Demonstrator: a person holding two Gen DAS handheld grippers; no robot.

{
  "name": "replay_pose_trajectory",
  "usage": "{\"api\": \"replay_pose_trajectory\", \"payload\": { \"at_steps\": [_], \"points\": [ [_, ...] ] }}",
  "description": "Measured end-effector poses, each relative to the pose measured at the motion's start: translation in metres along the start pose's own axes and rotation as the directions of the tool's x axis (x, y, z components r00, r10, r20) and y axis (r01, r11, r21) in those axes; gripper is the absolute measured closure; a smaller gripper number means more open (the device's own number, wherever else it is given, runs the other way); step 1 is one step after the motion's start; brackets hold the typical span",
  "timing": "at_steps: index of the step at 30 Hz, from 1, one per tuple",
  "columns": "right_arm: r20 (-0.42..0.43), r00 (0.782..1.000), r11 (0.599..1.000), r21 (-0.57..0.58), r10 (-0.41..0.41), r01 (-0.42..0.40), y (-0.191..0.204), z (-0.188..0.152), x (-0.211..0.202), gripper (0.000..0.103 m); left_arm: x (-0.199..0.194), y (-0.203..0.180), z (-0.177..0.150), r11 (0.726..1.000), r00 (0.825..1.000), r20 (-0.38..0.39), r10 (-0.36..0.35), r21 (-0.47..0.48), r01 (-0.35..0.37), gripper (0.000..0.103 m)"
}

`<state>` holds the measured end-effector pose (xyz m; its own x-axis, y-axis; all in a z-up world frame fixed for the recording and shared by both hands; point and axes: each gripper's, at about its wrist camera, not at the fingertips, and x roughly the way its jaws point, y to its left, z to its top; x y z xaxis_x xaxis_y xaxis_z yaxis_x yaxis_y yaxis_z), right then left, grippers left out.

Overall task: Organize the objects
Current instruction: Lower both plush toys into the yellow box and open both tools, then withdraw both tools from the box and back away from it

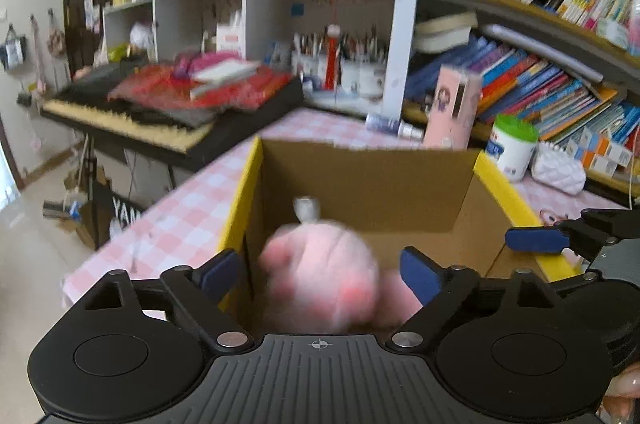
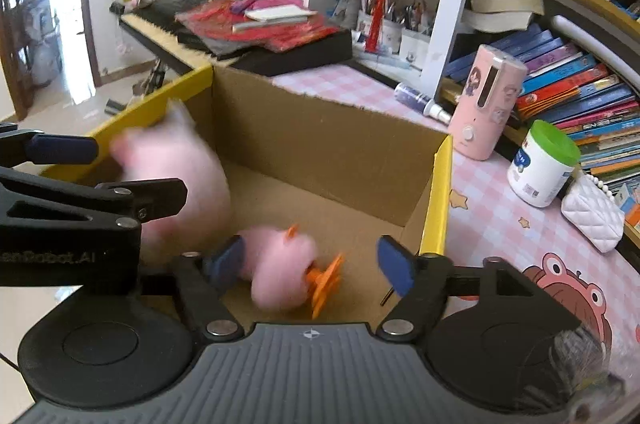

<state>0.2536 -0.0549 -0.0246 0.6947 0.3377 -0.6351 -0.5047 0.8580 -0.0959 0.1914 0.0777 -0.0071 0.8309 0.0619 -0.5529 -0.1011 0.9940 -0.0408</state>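
Observation:
An open cardboard box (image 1: pixel 360 183) with yellow outer sides stands on a pink checked tablecloth (image 1: pixel 180 216). A pink plush toy (image 1: pixel 320 280) shows blurred inside it, a white tag at its top. My left gripper (image 1: pixel 320 264) is open above the box's left wall, its blue pads clear of the plush on both sides. In the right wrist view the plush's body (image 2: pixel 180 167) lies against the box's (image 2: pixel 320 143) left wall, and its leg with orange feet (image 2: pixel 326 276) sits between the fingers of my open right gripper (image 2: pixel 312 256). The right pad is clear of it.
Right of the box stand a pink cylinder (image 2: pixel 488 103), a white tub with a green lid (image 2: pixel 540 163), a white quilted purse (image 2: pixel 592 212) and a spray bottle (image 2: pixel 424 101). Behind are a keyboard (image 1: pixel 120 119) under red cloth and crowded bookshelves (image 1: pixel 540 83).

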Motion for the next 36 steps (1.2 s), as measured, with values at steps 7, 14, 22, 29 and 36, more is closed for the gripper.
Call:
{"api": "replay_pose_trajectory", "payload": {
  "at_steps": [7, 14, 22, 29, 36],
  "points": [
    [0.055, 0.998, 0.999, 0.011, -0.039, 0.038, 0.011, -0.001, -0.027, 0.025, -0.027, -0.005, 0.003, 0.999, 0.997, 0.068, -0.025, 0.026, 0.023, 0.013],
    [0.082, 0.992, 0.993, 0.075, -0.100, 0.093, 0.016, -0.008, -0.054, 0.025, -0.052, 0.005, -0.003, 1.000, 0.995, 0.095, -0.016, -0.016, 0.018, 0.012],
    [0.101, 0.982, 0.981, 0.122, -0.161, 0.148, 0.031, -0.021, -0.081, 0.022, -0.074, 0.018, -0.017, 0.998, 0.996, 0.091, 0.006, -0.055, -0.001, 0.012],
    [0.075, 0.978, 0.973, 0.145, -0.193, 0.181, 0.044, -0.032, -0.090, 0.021, -0.086, 0.029, -0.030, 0.997, 0.997, 0.078, 0.013, -0.071, -0.008, 0.011],
    [0.035, 0.975, 0.961, 0.179, -0.219, 0.209, 0.054, -0.044, -0.096, 0.020, -0.100, 0.039, -0.043, 0.997, 0.998, 0.063, 0.014, -0.075, -0.009, 0.011]
  ]
}}
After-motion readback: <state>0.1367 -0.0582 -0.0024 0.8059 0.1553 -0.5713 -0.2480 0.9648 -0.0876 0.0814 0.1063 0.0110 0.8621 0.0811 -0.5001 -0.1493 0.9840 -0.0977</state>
